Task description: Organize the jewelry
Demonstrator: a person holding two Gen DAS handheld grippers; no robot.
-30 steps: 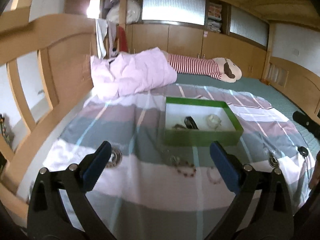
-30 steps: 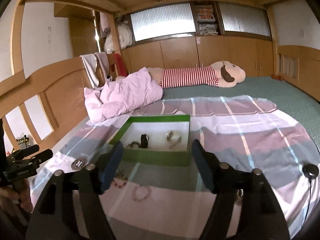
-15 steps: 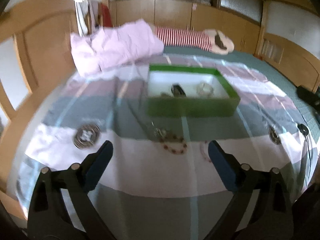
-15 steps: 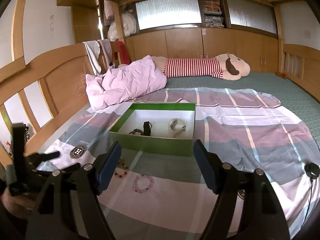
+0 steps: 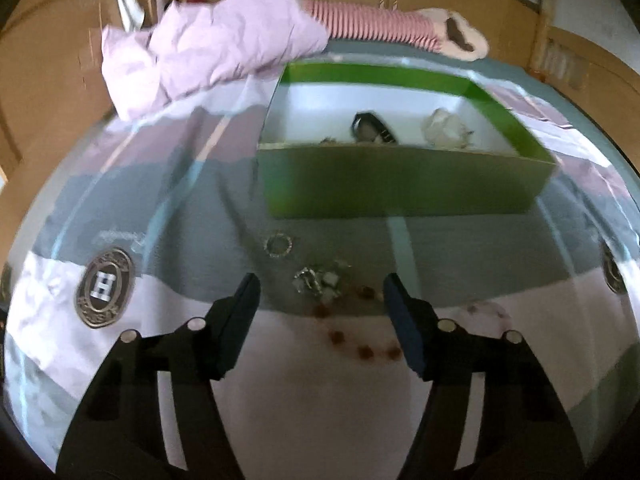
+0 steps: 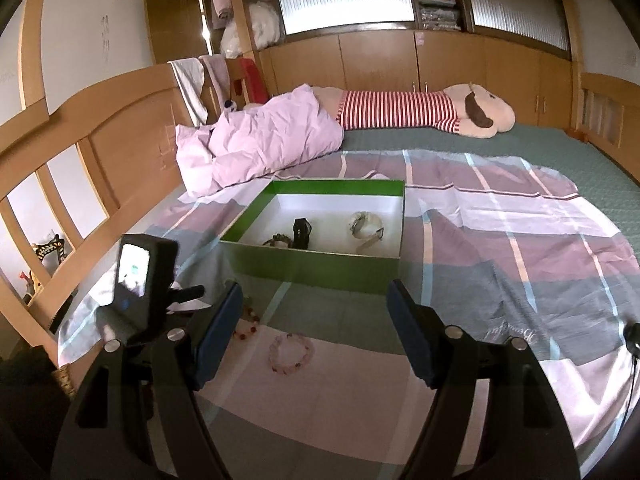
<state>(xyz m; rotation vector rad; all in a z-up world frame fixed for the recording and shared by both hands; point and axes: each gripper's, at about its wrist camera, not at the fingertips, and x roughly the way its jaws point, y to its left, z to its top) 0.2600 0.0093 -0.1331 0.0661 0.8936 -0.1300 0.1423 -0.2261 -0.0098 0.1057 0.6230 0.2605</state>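
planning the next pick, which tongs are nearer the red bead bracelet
Left. The left tongs hang open right over the red bead bracelet; the right tongs are open, off to its right, nearer the pink bracelet.

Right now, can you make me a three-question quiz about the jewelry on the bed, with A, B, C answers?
1. Where does the pink bead bracelet lie?
A. inside the box
B. on the bedspread in front of the box
C. on the plush toy

2. What colour is the outside of the box?
A. green
B. blue
C. yellow

3. How is the left gripper?
A. shut on a ring
B. open, holding nothing
C. shut on the box

Answers:
1. B, the right wrist view shows it on the bedspread, on the near side of the box.
2. A, its walls are green and its inside is white.
3. B, its fingers stand wide apart over the silver piece and the red beads, closed on neither.
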